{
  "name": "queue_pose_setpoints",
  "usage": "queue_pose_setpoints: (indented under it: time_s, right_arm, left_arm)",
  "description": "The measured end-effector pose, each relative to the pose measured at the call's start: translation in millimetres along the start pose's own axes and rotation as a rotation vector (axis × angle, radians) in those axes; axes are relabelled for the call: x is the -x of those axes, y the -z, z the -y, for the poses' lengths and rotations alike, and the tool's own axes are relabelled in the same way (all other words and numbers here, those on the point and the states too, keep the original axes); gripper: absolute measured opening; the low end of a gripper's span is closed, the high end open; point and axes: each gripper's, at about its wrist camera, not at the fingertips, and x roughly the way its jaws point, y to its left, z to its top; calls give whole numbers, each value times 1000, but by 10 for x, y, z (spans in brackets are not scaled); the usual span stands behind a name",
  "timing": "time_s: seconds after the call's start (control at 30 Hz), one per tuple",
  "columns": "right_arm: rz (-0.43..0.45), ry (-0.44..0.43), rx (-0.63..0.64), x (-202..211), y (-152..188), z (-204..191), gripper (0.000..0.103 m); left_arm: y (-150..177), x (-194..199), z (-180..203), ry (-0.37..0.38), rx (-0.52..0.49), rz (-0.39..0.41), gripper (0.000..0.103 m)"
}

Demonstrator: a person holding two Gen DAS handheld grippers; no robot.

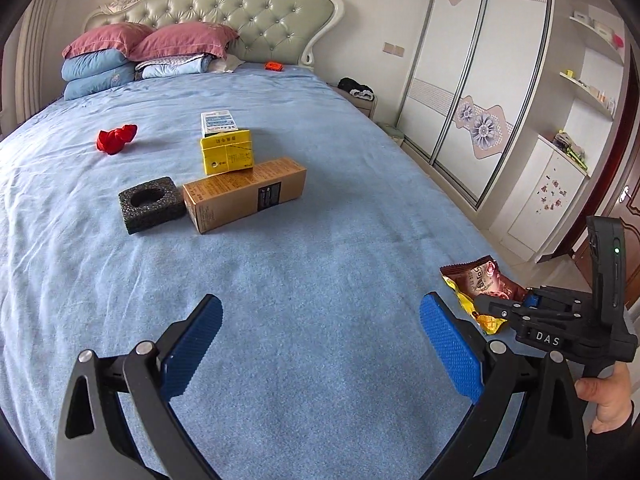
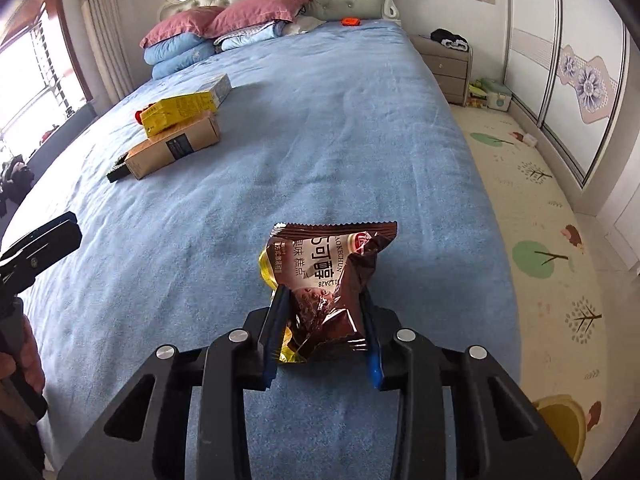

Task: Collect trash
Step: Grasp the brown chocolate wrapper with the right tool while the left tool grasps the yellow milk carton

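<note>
My right hand-held gripper [image 2: 324, 330] clamping a crinkled brown foil snack wrapper [image 2: 330, 288] near the blue bed's [image 2: 320, 120] right edge, my left hand-held gripper [image 1: 320, 344] spread wide, holding nothing

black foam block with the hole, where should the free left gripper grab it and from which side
Grip the black foam block across its two opposite outer side walls, coming down from above with the open left gripper. It lies flat with the hole facing up. One side butts against the brown carton, so probably span the near and far walls instead.
</note>
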Motion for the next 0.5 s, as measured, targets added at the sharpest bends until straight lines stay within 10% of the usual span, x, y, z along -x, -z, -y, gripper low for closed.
queue_pose_setpoints:
  time_s: [0.5]
  right_arm:
    - [123, -140, 111, 30, -716, -520, 18]
  left_arm:
    - [-926, -446, -592, -173, 153, 33, 99]
